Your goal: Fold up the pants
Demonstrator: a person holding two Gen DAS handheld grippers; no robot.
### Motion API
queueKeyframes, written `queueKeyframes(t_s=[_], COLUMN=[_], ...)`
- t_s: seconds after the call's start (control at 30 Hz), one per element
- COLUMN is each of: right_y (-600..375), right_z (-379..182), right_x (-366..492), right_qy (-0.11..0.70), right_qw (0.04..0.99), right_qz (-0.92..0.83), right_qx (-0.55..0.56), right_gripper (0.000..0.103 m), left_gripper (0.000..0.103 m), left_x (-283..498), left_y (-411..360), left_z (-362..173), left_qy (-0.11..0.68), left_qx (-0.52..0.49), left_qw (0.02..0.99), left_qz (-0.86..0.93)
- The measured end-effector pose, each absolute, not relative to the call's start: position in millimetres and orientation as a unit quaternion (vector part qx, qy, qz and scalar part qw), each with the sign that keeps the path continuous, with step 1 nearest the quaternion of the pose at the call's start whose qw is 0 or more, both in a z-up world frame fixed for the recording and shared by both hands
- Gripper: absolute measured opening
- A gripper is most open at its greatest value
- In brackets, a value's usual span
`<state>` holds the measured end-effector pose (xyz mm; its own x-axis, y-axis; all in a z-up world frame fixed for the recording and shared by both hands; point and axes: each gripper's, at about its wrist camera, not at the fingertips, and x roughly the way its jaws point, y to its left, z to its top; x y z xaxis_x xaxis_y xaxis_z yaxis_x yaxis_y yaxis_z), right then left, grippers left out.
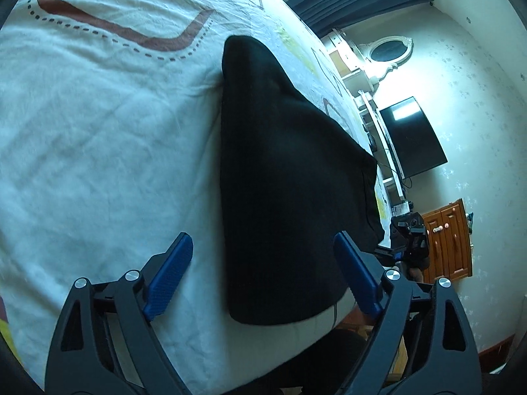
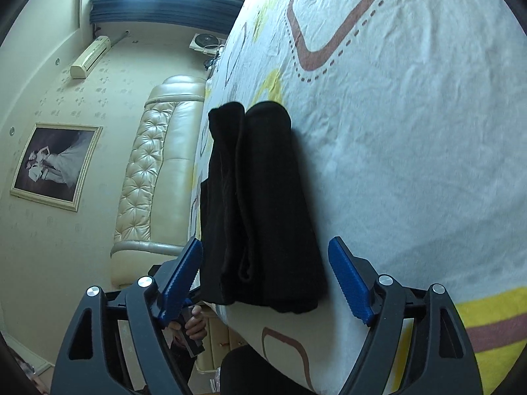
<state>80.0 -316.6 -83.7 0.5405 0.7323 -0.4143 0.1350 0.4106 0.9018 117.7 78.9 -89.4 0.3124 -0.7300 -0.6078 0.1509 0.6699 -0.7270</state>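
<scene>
Black pants (image 1: 286, 181) lie folded into a long bundle on the patterned white bedsheet (image 1: 98, 131), close to the bed's near edge. My left gripper (image 1: 262, 237) is open above their near end, its blue pads (image 1: 171, 276) wide apart and clear of the cloth. In the right wrist view the pants (image 2: 263, 204) show as two stacked folds. My right gripper (image 2: 266, 242) is open too, its pads (image 2: 349, 276) on either side of the bundle's end without pressing it. The right gripper's body (image 1: 408, 240) shows past the pants' far corner.
The bedsheet (image 2: 411, 164) stretches wide beyond the pants. A padded cream headboard (image 2: 158, 171) and a framed picture (image 2: 56, 164) stand at one side. A dark TV (image 1: 411, 138) and wooden cabinet (image 1: 448, 240) stand off the other side. A hand (image 2: 194, 326) shows below the bed edge.
</scene>
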Motion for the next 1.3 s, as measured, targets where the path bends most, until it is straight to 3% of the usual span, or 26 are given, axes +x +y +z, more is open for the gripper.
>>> queueKeyframes(t_s=[0.33,0.43,0.47,0.5,0.57,0.97,1.3], right_y=[-282,-276,-275,-276,-280,-289,-291], right_z=[-79,-79,-82,-85,-87,-89,-88], right_x=[87,84,83,82,80,78,76], right_qy=[0.447,0.456,0.466,0.469,0.463,0.453,0.451], right_qw=[0.745,0.755,0.756,0.754,0.753,0.744,0.743], right_qz=[0.189,0.183,0.179,0.18,0.186,0.2,0.201], right_qx=[0.458,0.433,0.424,0.423,0.43,0.448,0.452], right_gripper=[0.086,0.074,0.058,0.054,0.05,0.042,0.04], left_gripper=[0.092,0.086,0.071,0.064,0.06,0.047,0.047], left_x=[118,118,118,116,113,112,112], left_y=[56,52,50,50,48,47,43], left_z=[-96,-94,-93,-94,-93,-87,-84], left_qy=[0.509,0.511,0.515,0.515,0.51,0.515,0.521], left_qx=[-0.301,-0.292,-0.275,-0.264,-0.256,-0.242,-0.231], left_qw=[0.759,0.766,0.774,0.778,0.785,0.792,0.795], left_qz=[-0.272,-0.257,-0.246,-0.244,-0.241,-0.22,-0.21])
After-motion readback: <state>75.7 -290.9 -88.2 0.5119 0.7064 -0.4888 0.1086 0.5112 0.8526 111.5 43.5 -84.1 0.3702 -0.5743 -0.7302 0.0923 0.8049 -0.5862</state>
